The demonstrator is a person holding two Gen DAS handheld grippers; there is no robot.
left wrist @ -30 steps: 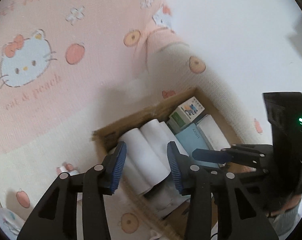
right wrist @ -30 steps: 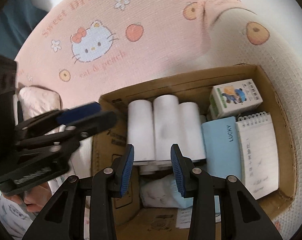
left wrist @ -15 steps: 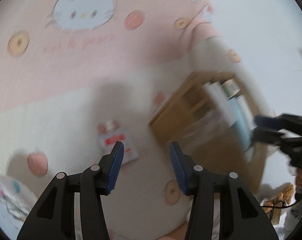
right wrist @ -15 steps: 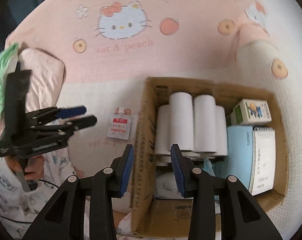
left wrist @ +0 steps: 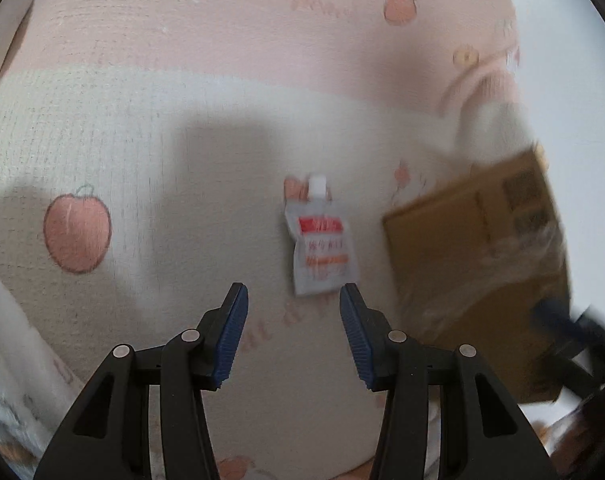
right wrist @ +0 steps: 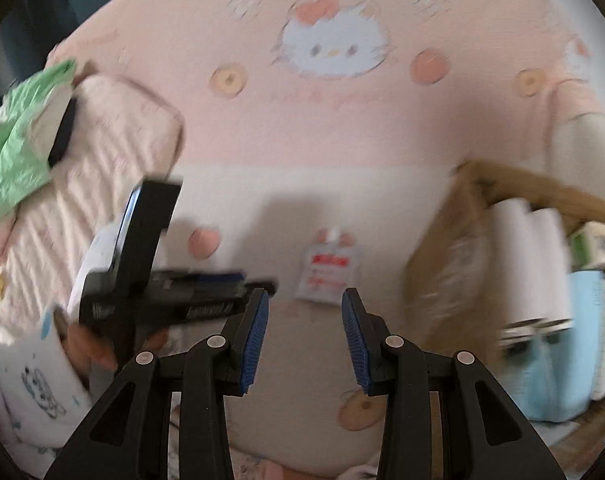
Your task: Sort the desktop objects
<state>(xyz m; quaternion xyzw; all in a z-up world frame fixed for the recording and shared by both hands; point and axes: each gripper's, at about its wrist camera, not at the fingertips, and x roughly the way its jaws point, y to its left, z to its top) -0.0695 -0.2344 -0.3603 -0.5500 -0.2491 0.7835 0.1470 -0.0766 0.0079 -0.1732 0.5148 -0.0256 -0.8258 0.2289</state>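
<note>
A small white spout pouch (left wrist: pixel 322 246) with red print lies flat on the pink and cream blanket, left of the cardboard box (left wrist: pixel 478 272). It also shows in the right wrist view (right wrist: pixel 328 276). My left gripper (left wrist: pixel 293 336) is open and empty, just short of the pouch. My right gripper (right wrist: pixel 304 338) is open and empty, also facing the pouch. The box (right wrist: pixel 438 256) holds white paper rolls (right wrist: pixel 526 264), a light blue book (right wrist: pixel 558 344) and a small carton (right wrist: pixel 594 246). The left gripper shows at the left of the right wrist view (right wrist: pixel 258 280).
A pink quilted pillow (right wrist: pixel 102 168) with a green bag (right wrist: pixel 18 148) on it lies at the far left. The Hello Kitty blanket (right wrist: pixel 334 120) covers the whole surface. The right gripper's tip (left wrist: pixel 562 316) shows by the box.
Both grippers have swung left, away from the box interior, and now face the pouch on the blanket. Both stay open.
</note>
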